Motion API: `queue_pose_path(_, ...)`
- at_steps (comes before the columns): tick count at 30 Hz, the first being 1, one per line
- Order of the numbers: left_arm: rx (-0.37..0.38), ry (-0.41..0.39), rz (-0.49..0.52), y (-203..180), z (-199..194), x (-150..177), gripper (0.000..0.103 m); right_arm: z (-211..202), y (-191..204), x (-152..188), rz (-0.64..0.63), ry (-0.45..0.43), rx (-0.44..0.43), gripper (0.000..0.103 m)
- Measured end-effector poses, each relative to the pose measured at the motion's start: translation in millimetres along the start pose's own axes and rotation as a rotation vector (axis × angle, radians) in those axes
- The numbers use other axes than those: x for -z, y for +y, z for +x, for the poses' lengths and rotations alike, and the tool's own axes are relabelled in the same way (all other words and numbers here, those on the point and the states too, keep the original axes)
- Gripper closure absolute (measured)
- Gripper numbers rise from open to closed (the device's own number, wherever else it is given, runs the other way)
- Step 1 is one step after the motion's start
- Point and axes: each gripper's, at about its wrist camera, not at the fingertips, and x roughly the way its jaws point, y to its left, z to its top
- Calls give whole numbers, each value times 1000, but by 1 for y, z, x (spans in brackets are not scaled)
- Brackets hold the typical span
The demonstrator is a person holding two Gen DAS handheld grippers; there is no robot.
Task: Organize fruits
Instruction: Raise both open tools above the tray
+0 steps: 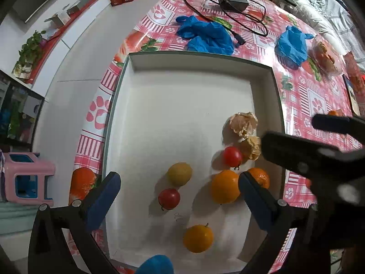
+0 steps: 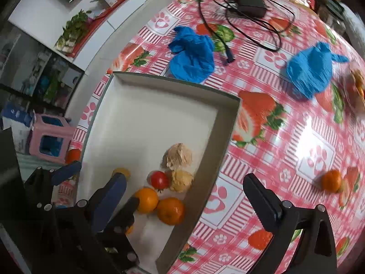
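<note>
The white box (image 1: 182, 114), long axis running away from the cameras, is holding oranges (image 1: 224, 189), tomatoes (image 1: 232, 156) and a lemon (image 1: 179, 174) at its near end. Only the right wrist is showing a loose tangerine (image 2: 331, 180) on the tablecloth (image 2: 285, 137). The left gripper (image 1: 180, 196) and right gripper (image 2: 184, 189) are gaping wide, gripping nothing.

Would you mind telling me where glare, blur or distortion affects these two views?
Left wrist view: fisheye bends the box rim; the right gripper intruding at the right edge is blurred. Right wrist view: glare whitens the tablecloth; the loose orange looks soft.
</note>
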Motion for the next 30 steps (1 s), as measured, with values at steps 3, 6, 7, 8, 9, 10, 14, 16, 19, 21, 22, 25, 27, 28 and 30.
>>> queue_pose_path(3,8,17,-23,2,-1,-2,0,-8,-6,8,20,-3,9,0)
queue_pose_path(6,-7,54,-41,8,3,-4,0,-13,-7,14,16,-6,29,0)
queue_pose_path(7,-13,58,-40,9,2,-2,0,-14,-8,15,17,-4,31,0)
queue_pose_path(8,-21,58,-40,8,2,-1,0,-13,-6,16,19,-1,33,0)
queue_pose_path(9,-25,61,-37,8,1,1,0,-13,-7,18,22,4,34,0)
queue_pose_path(10,-24,64,-34,8,1,1,0,-13,-7,21,26,8,33,0)
queue_pose_path(14,-14,87,-17,6,1,7,0,-10,-10,28,36,27,42,0)
queue_pose_path(16,-14,92,-10,5,1,9,0,-9,-11,30,42,38,42,0)
queue_pose_path(19,-20,93,-3,4,0,11,0,-9,-11,34,47,41,43,0)
queue_pose_path(21,-17,95,1,4,0,12,0,-10,-11,35,47,39,46,0)
queue_pose_path(22,-17,96,2,3,-1,12,0,-10,-11,36,47,39,48,0)
queue_pose_path(25,-23,94,14,-3,-2,12,0,-11,-10,37,47,41,50,0)
queue_pose_path(27,-26,95,19,-6,-2,12,0,-11,-10,37,49,43,50,0)
queue_pose_path(28,-27,95,21,-7,-2,12,0,-10,-10,37,50,44,50,0)
queue_pose_path(30,-31,95,25,-11,-1,11,0,-10,-10,36,49,45,49,0)
